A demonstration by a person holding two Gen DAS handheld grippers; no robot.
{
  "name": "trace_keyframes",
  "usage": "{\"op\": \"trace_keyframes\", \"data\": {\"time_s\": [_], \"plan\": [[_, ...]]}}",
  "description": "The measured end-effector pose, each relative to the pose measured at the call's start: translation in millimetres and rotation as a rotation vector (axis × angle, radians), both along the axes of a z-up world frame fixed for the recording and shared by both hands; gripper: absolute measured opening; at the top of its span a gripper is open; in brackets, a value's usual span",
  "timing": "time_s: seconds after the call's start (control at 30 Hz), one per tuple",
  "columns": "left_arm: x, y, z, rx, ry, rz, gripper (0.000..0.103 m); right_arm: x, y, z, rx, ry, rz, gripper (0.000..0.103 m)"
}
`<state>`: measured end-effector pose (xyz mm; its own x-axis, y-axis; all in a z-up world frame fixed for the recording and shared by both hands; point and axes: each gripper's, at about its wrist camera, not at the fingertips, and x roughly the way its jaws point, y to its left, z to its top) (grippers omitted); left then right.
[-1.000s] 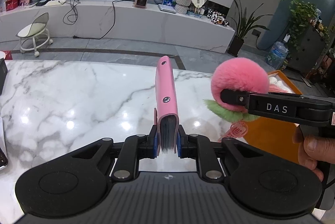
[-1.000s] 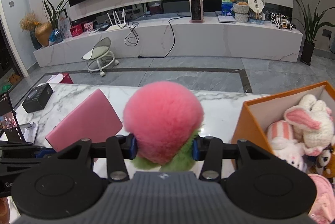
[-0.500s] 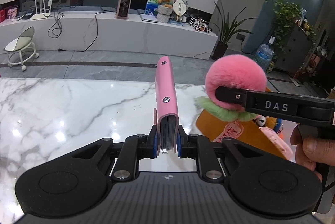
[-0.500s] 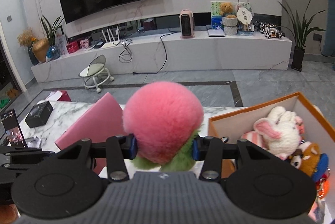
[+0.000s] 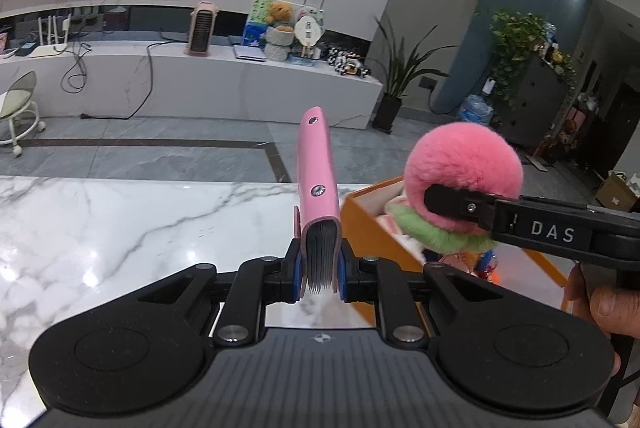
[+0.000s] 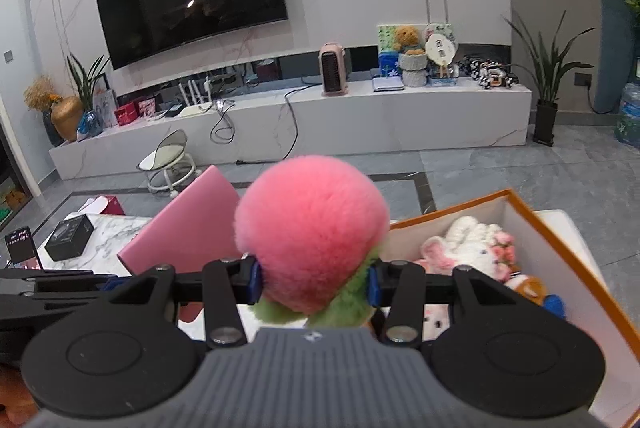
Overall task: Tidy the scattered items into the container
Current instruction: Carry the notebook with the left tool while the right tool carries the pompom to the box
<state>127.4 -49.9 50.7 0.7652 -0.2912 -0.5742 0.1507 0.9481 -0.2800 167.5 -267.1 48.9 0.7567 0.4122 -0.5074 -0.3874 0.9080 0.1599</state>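
Left wrist view: left gripper [image 5: 319, 268] clamped on the pink notebook [image 5: 318, 188], held edge-up above the marble table [image 5: 120, 220]. Right gripper [image 6: 314, 278] grips the pink plush peach [image 6: 312, 240]; the orange box [image 6: 568, 248] of soft toys lies just right of it.

The box [image 6: 568, 240] stands on the table [image 5: 120, 228], right of the notebook [image 5: 318, 172]; plush toys [image 6: 472, 248] lie inside it.
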Motion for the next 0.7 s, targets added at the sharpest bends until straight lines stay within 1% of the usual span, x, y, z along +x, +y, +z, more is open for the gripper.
{"op": "trace_keyframes", "data": {"time_s": [0.2, 0.37, 0.7], "plan": [[6.2, -14.0, 1.1, -0.009, -0.004, -0.023, 0.019, -3.8, -27.7, 8.7, 0.019, -0.017, -0.055, 0.049], [10.3, -25.1, 2.6, -0.028, -0.011, -0.040, 0.019, -8.9, -45.4, 11.5, 0.004, -0.029, -0.092, 0.049], [15.8, -63.6, 4.1, -0.055, -0.023, -0.114, 0.019, -14.3, -92.8, 20.0, 0.024, -0.044, -0.186, 0.049]]}}
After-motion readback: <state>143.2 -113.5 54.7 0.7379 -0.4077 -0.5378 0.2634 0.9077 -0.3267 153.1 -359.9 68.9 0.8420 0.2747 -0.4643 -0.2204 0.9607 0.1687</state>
